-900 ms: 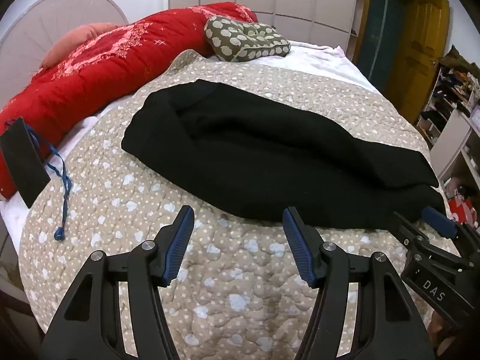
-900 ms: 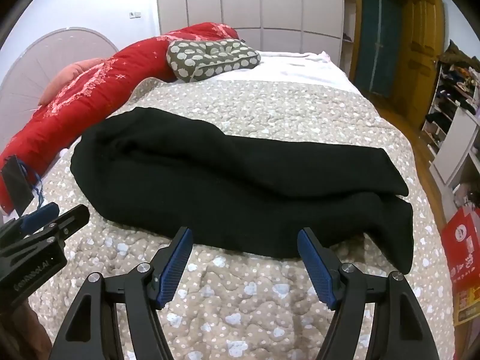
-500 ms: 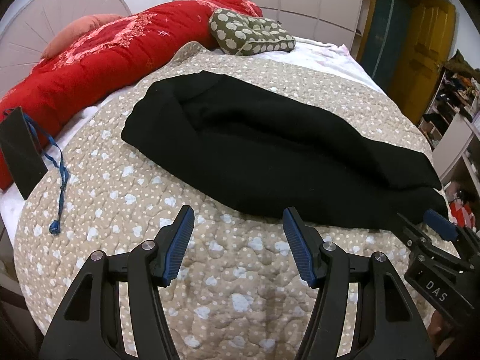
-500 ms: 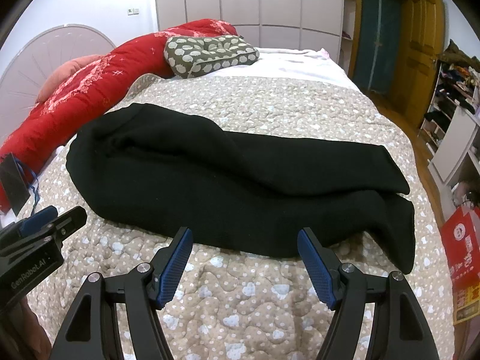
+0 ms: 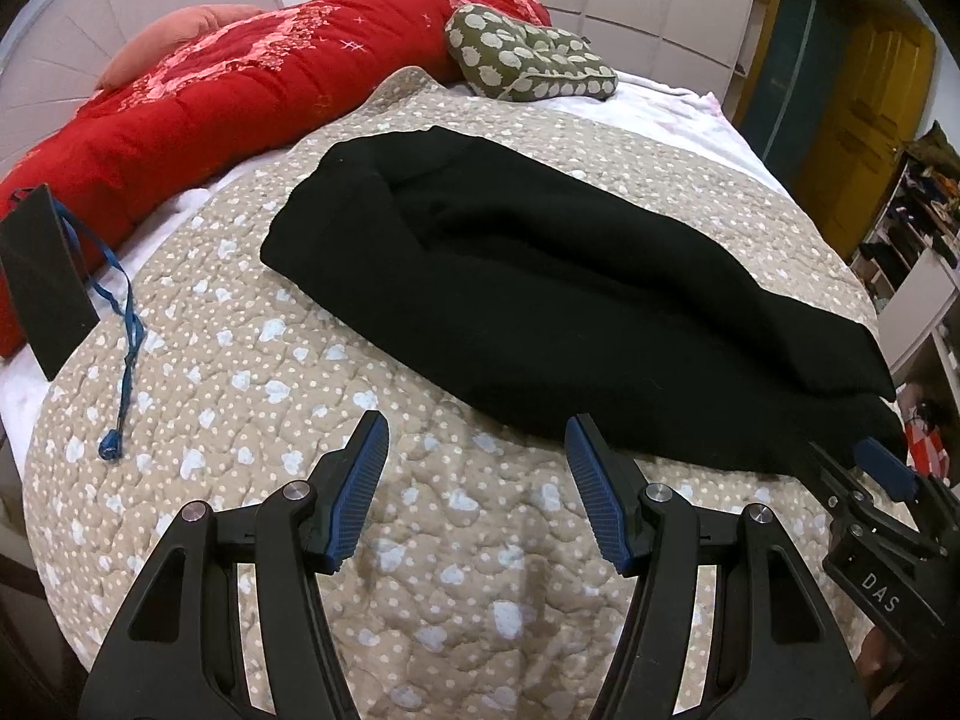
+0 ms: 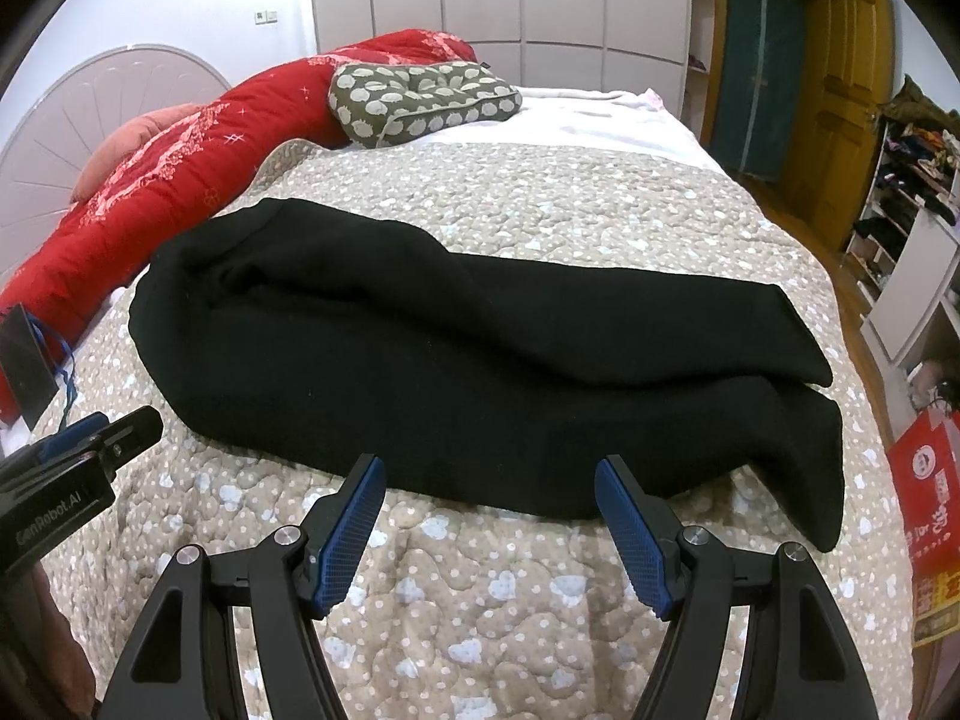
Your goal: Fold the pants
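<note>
Black pants (image 5: 540, 276) lie folded lengthwise across the beige dotted quilt (image 5: 240, 372), waist at the left, leg ends at the right. They also show in the right wrist view (image 6: 456, 354). My left gripper (image 5: 477, 456) is open and empty, above the quilt just short of the pants' near edge. My right gripper (image 6: 489, 498) is open and empty, with its fingertips at the near edge of the pants. Each gripper shows at the edge of the other's view: the right one (image 5: 870, 480) and the left one (image 6: 102, 438).
A red duvet (image 5: 210, 96) and a green spotted pillow (image 5: 528, 60) lie at the bed's far side. A black card with a blue lanyard (image 5: 48, 282) lies at the left. A red bag (image 6: 930, 480) stands on the floor by the bed's right edge.
Both grippers have edged slightly forward and shifted their view over the pants. The jaws stay open and the pants have not moved.
</note>
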`<state>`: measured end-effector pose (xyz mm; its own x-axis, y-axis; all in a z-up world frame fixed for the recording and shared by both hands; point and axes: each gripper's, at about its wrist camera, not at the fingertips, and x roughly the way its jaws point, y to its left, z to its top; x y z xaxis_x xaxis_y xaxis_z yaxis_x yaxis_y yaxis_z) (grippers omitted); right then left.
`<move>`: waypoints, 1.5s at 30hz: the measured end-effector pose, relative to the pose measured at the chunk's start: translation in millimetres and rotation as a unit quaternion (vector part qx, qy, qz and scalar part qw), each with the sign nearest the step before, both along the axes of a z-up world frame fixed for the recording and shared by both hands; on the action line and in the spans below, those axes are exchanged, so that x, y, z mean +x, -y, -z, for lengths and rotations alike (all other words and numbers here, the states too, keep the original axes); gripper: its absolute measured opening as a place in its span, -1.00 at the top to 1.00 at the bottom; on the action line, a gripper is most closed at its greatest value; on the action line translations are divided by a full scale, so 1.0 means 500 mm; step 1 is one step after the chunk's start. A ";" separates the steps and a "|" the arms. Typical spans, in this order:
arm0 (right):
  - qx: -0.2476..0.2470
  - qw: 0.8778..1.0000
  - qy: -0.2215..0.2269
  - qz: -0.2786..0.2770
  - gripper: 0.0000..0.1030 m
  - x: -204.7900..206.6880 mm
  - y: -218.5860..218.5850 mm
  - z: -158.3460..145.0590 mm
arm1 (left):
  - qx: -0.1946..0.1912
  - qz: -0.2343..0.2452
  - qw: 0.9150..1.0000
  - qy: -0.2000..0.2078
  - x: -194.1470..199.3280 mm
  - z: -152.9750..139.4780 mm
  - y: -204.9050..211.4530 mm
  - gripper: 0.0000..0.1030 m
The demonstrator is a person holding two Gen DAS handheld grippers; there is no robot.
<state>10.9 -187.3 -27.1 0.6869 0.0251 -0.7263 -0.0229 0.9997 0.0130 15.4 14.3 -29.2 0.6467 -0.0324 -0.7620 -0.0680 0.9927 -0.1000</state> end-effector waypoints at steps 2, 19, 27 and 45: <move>0.002 1.000 -0.008 -0.001 -0.38 0.004 -0.002 0.001 | 0.001 -0.003 1.000 -0.002 0.004 0.001 -0.003 -0.20; -0.008 0.999 -0.016 -0.035 -0.39 0.053 -0.035 0.006 | 0.005 -0.026 0.999 -0.018 0.042 0.016 -0.041 -0.20; 0.069 0.994 -0.037 -0.079 -0.38 0.105 -0.051 0.011 | -0.030 -0.059 0.998 -0.015 0.056 0.008 -0.114 -0.20; 0.040 0.998 -0.049 -0.012 -0.35 0.500 -0.042 0.042 | -0.057 -0.074 0.994 -0.050 0.167 0.052 -0.172 -0.20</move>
<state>261.0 -166.5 -48.2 0.6106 0.1012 -0.7854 -0.0411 0.9945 0.0962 99.1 100.3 -55.3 0.5723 -0.0328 -0.8194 -0.2282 0.9534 -0.1975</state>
